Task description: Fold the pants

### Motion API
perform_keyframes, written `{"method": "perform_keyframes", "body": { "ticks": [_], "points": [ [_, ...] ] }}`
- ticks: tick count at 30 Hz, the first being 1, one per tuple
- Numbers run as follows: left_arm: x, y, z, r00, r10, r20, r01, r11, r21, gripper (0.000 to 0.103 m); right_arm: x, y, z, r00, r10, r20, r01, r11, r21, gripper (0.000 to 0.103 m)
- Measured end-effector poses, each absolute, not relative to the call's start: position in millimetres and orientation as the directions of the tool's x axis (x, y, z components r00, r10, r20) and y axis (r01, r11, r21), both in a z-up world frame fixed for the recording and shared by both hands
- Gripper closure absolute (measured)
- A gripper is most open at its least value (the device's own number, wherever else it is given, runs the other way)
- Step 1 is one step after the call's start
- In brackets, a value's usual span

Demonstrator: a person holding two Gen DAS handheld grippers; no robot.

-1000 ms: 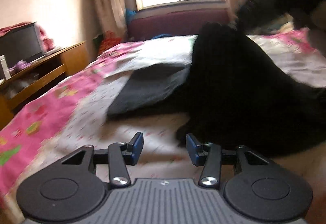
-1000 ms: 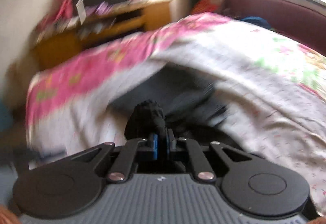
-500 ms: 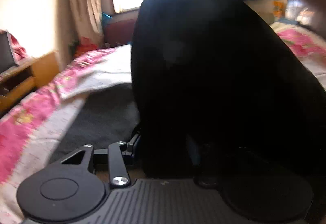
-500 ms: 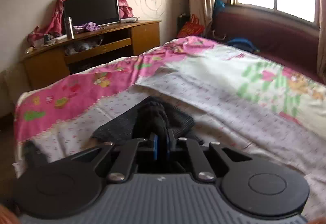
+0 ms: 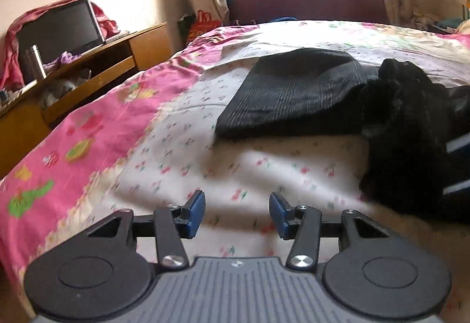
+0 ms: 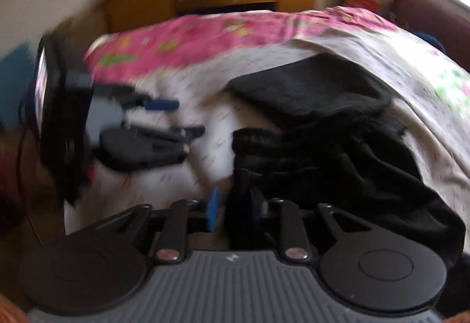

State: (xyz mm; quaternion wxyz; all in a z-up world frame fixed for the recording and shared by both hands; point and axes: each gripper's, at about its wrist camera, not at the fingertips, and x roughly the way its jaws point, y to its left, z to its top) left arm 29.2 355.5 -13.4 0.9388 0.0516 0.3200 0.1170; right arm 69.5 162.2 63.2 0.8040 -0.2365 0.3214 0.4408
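The black fuzzy pants [image 5: 411, 129] lie bunched on the bed at the right of the left wrist view, and fill the right half of the right wrist view [image 6: 337, 158]. My left gripper [image 5: 237, 212] is open and empty above the floral sheet, left of the pants; it also shows in the right wrist view [image 6: 173, 117]. My right gripper [image 6: 233, 209] has its jaws slightly apart with black pants fabric between them. The view is blurred, so whether it grips is unclear.
A folded dark grey garment [image 5: 293, 90] lies on the bed [image 5: 176, 146] beyond the pants, also in the right wrist view [image 6: 308, 88]. A wooden desk [image 5: 88, 70] with a monitor [image 5: 58, 29] stands left of the bed. A window and headboard [image 5: 308, 4] lie beyond.
The pants came down from hanging in front of my left gripper onto the bed at the right. My right gripper dropped low and its shut jaws parted slightly.
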Motion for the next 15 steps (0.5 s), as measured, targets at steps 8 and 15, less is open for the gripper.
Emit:
{"method": "perform_keyframes", "body": {
  "ticks": [8,15],
  "points": [
    [22,346,-5,0.805,0.218,-0.552,-0.164,0.976,0.146,0.038,41,192,26,0.612,0.453,-0.649,-0.791,0.361,-0.494,0.024],
    [-1,360,10,0.832,0.229,-0.506,-0.185,0.973,0.135,0.035,116,176,23,0.399,0.457,-0.795,-0.781,0.623,-0.033,0.075]
  ]
}}
